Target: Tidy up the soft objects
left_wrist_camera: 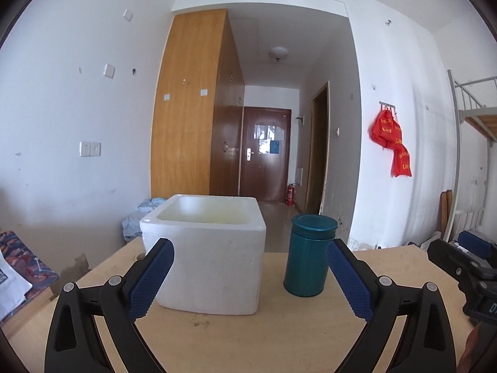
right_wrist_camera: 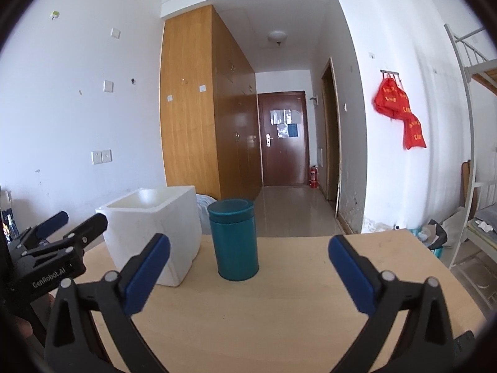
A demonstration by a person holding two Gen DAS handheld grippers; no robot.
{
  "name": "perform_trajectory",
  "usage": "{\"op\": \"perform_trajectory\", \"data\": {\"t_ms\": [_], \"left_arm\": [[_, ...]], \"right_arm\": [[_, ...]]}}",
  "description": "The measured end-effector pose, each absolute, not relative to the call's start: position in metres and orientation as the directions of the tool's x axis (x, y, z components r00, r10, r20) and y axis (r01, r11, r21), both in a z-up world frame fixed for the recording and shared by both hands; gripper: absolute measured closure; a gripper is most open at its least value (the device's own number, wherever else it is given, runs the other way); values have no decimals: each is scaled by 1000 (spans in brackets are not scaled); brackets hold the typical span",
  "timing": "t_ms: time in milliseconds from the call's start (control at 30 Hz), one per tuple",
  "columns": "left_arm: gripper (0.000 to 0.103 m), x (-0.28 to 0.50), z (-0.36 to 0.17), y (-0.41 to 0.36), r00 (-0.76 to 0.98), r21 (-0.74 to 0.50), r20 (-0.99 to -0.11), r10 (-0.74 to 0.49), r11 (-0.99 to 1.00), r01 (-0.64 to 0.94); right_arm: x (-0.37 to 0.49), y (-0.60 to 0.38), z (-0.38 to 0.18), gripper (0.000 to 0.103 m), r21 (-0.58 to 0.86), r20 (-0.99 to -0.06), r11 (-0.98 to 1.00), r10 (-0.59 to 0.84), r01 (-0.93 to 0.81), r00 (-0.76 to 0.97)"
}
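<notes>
Left wrist: left gripper spread wide, holding nothing; white foam box just left of teal tin on the table.

Right wrist: right gripper released, empty; "GenRobot.AI" legible on the left gripper, left of the tin.

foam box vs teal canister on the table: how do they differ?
Shape: the white foam box is squarish with flat sides; the teal canister is a round cylinder.
Top: the foam box is open, its hollow showing; the teal canister has its lid on.
Size: the foam box is clearly wider than the teal canister.
Shared: both stand upright and apart on the wooden table, neither gripped.
</notes>
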State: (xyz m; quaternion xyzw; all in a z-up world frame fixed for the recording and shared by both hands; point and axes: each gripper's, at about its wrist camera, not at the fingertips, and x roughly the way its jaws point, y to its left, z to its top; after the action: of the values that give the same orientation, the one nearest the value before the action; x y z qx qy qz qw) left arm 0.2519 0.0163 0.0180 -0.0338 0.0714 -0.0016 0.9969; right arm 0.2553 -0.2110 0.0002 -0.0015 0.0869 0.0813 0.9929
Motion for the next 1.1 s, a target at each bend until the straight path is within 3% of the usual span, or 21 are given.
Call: {"op": "perform_trajectory", "data": {"t_ms": [1100], "left_arm": [[2, 253, 15, 10, 988, -30, -157, -8, 1000, 4]], "right_arm": [[256, -208, -2, 0, 14, -176, 988, 157, -157, 972]]}}
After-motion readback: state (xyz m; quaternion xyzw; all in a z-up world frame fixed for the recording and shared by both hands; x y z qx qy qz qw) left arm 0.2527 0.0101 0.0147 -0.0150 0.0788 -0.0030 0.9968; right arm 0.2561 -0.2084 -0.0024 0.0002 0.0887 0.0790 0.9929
